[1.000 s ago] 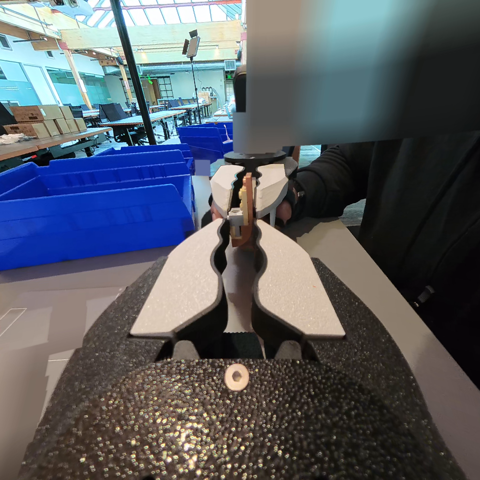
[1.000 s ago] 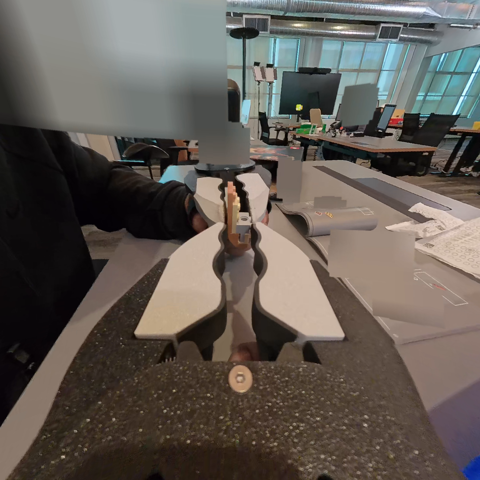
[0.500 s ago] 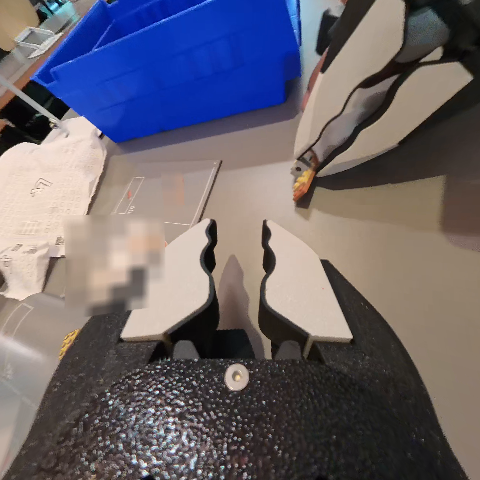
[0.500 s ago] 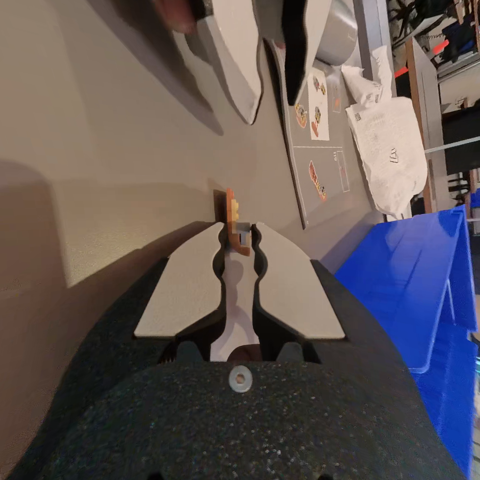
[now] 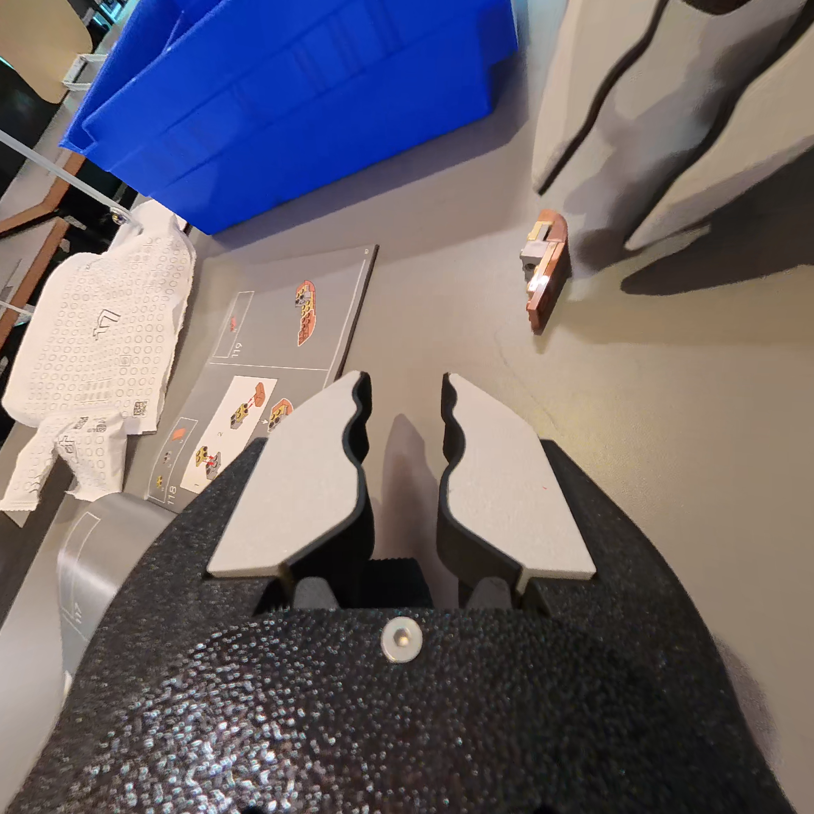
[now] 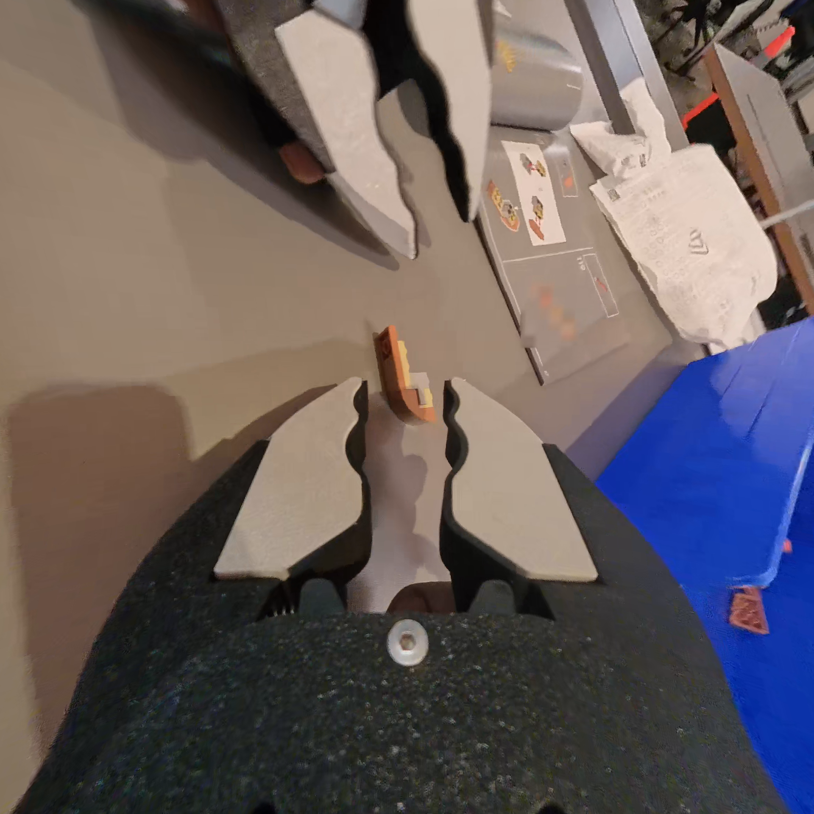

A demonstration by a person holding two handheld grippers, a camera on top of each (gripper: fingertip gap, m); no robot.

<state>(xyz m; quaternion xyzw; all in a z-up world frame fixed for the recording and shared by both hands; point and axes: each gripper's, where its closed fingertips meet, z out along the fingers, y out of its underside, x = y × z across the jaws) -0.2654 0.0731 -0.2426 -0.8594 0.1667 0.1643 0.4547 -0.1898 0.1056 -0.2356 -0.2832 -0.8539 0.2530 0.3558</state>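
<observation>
Because the brown, tan and grey brick assembly [image 6: 403,379] stands on edge on the grey counter [image 6: 176,286], between the parted fingers of the right tool [image 6: 405,385] with neither pad pressing it, a nudge could topple it. Equally parted and bare, the left tool [image 5: 401,381] hovers well apart, beside the instruction booklet [image 5: 282,317].

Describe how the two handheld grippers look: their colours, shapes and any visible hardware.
Both grippers, left gripper and right gripper, look alike: a black, grainy, rounded body, one silver screw in the middle, and two pale grey fingers with wavy black inner edges.
</observation>
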